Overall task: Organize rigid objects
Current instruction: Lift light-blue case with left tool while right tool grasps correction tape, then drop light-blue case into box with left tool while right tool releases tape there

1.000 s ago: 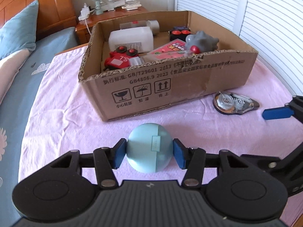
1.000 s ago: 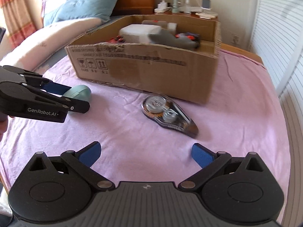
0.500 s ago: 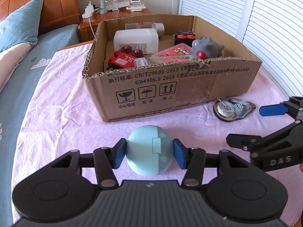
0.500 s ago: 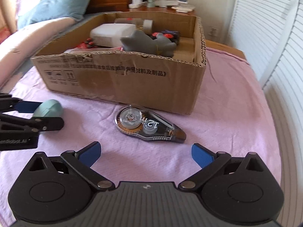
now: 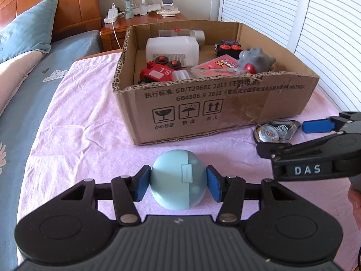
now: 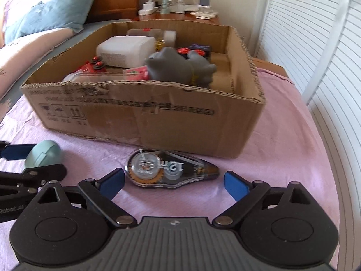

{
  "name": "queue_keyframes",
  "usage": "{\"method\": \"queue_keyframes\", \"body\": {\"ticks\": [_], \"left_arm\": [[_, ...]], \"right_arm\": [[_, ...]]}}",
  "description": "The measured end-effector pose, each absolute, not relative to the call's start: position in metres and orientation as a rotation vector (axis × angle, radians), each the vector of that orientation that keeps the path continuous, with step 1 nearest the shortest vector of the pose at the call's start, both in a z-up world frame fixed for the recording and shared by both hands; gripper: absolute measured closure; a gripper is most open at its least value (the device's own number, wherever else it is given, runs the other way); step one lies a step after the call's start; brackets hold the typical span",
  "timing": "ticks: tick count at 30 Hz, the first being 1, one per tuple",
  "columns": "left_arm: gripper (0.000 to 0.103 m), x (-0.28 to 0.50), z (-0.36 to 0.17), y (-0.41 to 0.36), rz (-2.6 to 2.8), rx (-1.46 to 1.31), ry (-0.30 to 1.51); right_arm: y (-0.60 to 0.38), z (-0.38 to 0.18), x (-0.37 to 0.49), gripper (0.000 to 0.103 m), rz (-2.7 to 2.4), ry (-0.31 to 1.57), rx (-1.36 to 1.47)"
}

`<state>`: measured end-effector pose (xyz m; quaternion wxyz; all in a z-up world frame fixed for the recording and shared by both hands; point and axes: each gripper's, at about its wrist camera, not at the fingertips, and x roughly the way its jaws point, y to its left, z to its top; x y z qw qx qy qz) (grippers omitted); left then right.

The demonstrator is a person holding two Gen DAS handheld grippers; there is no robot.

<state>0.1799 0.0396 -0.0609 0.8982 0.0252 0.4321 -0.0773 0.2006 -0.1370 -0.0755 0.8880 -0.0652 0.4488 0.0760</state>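
Since a second ago, in the left wrist view, nothing is shifted for the left gripper (image 5: 178, 184): the smooth pale-blue egg-shaped case (image 5: 178, 179) is kept clamped between its pads above the wrinkled pink cloth (image 5: 74, 117), short of the cardboard box (image 5: 216, 110).

In the right wrist view, the right gripper (image 6: 174, 184) is brought up to the clear plastic correction tape (image 6: 167, 168); its jaws have just been closing yet stand apart, flanking it untouched, so a grasp seems imminent.
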Motion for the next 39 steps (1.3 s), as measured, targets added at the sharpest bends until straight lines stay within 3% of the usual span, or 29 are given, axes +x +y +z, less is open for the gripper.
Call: {"method": "queue_keyframes", "body": {"ticks": [20,39], "left_arm": [[0.051,0.183,-0.061,0.043,-0.161,0.049,0.891],[0.051,0.169,-0.029,0.049,-0.295,0.171,0.930]], "right_arm": [[-0.129,-0.076,0.203,0.010,0.151,0.904,-0.143],[-0.146,-0.031,0.173,0.010,0.329,0.856,-0.196]]}}
